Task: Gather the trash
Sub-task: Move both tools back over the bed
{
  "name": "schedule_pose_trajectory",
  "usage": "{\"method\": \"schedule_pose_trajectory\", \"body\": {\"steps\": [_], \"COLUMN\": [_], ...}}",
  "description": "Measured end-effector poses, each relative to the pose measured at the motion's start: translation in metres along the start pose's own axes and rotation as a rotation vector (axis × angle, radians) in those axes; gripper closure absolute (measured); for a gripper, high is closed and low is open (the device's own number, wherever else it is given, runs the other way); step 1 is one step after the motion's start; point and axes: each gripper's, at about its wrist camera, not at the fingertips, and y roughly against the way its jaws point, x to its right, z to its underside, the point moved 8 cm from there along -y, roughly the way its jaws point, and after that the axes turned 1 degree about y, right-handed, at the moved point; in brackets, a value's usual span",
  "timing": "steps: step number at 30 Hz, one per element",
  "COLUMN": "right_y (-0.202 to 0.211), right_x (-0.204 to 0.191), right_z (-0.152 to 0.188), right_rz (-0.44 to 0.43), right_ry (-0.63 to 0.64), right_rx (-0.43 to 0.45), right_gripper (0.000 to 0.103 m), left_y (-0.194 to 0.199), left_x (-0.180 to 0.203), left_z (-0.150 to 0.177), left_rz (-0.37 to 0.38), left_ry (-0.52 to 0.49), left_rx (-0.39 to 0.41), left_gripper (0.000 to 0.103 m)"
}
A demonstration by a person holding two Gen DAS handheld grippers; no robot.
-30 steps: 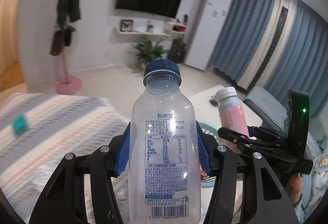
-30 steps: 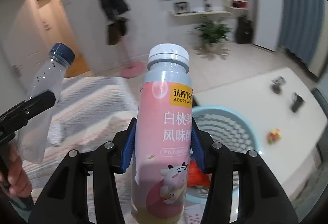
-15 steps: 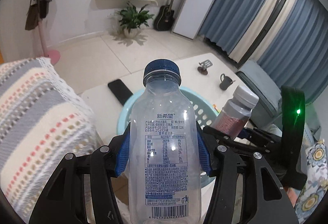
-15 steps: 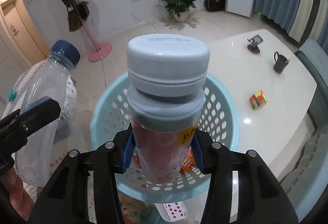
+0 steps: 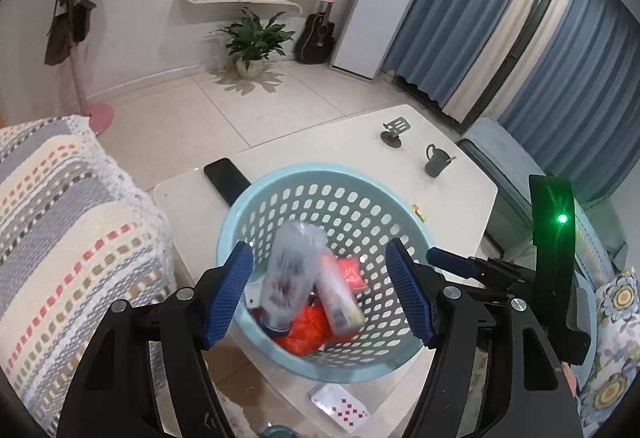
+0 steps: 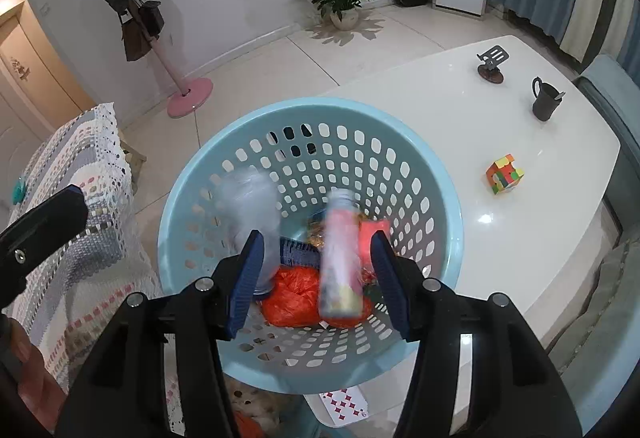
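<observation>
A light blue perforated basket [image 5: 280,181] [image 6: 448,197] stands on the white table. A clear bottle [image 5: 290,274] [image 6: 250,205] and a pink yoghurt bottle [image 5: 338,294] [image 6: 340,258] are blurred inside it, above orange bags [image 5: 308,330] [image 6: 294,288]. My left gripper [image 5: 320,294] is open and empty over the basket. My right gripper [image 6: 316,274] is open and empty over the basket, and it also shows in the left wrist view [image 5: 452,264].
The white table [image 6: 440,93] holds a dark mug [image 6: 545,103], a colour cube [image 6: 505,173], a phone stand [image 6: 492,65] and a black phone [image 5: 226,179]. A playing card [image 5: 344,408] lies by the basket. A striped blanket [image 5: 60,238] lies to the left.
Both grippers have opened and let go of their bottles, which now drop into the basket. Both views have tilted down over the basket.
</observation>
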Motion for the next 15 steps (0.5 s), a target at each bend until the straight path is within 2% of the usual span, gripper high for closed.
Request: {"method": "schedule_pose_trajectory", "body": {"steps": [8,13,15], "right_y": [0.014,0.045,0.057], "right_x": [-0.035,-0.087,-0.111], "right_z": [-0.001,-0.015,-0.02], "right_rz": [-0.002,-0.068,-0.093], "right_ry": [0.08,0.164,0.203], "right_rx": [0.041,0.122,0.156], "right_gripper": [0.051,0.052,0.052], "left_y": [0.042,0.093,0.12], "left_x": [-0.026,-0.05,-0.066], "left_z": [0.005,-0.001,-0.002], "left_rz": [-0.001,-0.027,-0.059], "left_ry": [0.05,0.082,0.107], "left_rx": [0.055,0.143,0.191], "left_gripper": [0.036,0.036,0.036]}}
